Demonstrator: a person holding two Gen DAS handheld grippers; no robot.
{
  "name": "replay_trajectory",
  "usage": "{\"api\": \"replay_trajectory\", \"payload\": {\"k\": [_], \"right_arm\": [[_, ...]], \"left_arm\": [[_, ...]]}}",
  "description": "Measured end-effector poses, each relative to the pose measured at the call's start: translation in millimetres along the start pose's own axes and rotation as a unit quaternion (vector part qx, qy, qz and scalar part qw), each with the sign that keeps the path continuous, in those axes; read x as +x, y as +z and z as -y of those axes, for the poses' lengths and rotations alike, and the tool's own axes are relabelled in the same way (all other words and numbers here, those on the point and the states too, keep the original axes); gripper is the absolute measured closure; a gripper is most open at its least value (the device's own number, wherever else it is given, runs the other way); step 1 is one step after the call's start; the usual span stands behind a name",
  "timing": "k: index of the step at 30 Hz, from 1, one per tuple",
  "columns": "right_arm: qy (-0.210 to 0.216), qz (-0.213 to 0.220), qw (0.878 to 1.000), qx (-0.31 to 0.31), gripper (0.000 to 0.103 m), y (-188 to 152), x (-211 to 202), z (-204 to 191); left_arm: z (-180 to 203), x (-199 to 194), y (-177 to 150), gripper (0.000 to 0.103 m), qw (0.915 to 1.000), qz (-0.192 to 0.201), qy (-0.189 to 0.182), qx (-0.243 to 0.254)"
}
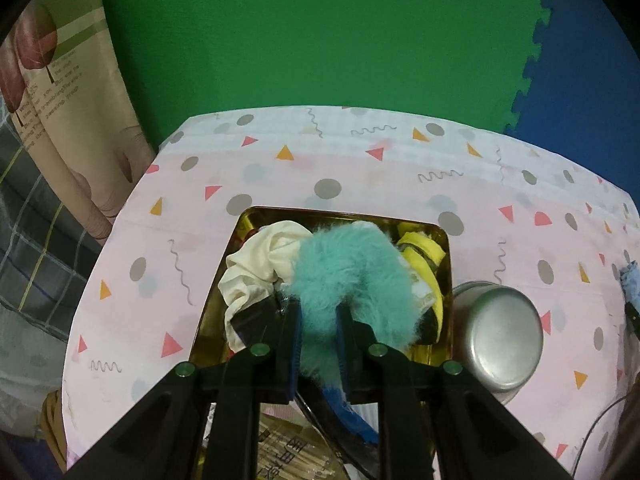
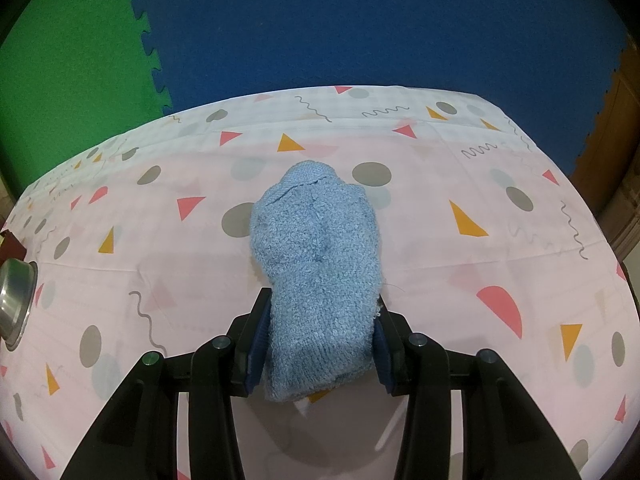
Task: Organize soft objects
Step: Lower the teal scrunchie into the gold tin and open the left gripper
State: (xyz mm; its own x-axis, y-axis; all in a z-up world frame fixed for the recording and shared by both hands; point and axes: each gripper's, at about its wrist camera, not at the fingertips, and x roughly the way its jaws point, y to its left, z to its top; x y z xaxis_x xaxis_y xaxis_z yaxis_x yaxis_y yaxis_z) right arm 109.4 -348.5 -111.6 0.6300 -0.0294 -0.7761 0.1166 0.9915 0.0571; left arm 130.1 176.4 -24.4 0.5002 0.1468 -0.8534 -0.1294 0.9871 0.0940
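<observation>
Soft things being sorted on a patterned desk

The left gripper (image 1: 318,320) pinches a teal fluffy scrunchie (image 1: 352,276) over the gold tin (image 1: 447,280), which holds a cream cloth (image 1: 256,268) and a yellow band (image 1: 424,248), beside a steel bowl (image 1: 500,336). The right gripper (image 2: 320,344) pinches a blue towel (image 2: 316,240) above the desk (image 2: 480,264), mid-surface.

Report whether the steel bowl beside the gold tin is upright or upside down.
Upside down. In the left wrist view the steel bowl shows its flat base facing up, rim down on the patterned tablecloth, right of the gold tin.
</observation>
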Motion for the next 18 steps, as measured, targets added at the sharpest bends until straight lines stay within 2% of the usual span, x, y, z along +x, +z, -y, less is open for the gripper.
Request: {"api": "replay_trajectory", "payload": {"k": [8,12,18], "right_arm": [[0.0,0.0,1.0,0.0,0.06,-0.4,-0.2,-0.2],[-0.001,0.0,1.0,0.0,0.059,-0.6,-0.2,0.1],[-0.001,0.0,1.0,-0.001,0.058,-1.0,-0.1,-0.7]], "left_arm": [[2.4,0.4,-0.9,0.083,0.9998,-0.003,0.021,0.007],[4.1,-4.6,-2.0,0.078,0.9995,-0.003,0.03,0.013],[4.7,-12.6,-2.9,0.076,0.9993,0.002,0.033,0.017]]}}
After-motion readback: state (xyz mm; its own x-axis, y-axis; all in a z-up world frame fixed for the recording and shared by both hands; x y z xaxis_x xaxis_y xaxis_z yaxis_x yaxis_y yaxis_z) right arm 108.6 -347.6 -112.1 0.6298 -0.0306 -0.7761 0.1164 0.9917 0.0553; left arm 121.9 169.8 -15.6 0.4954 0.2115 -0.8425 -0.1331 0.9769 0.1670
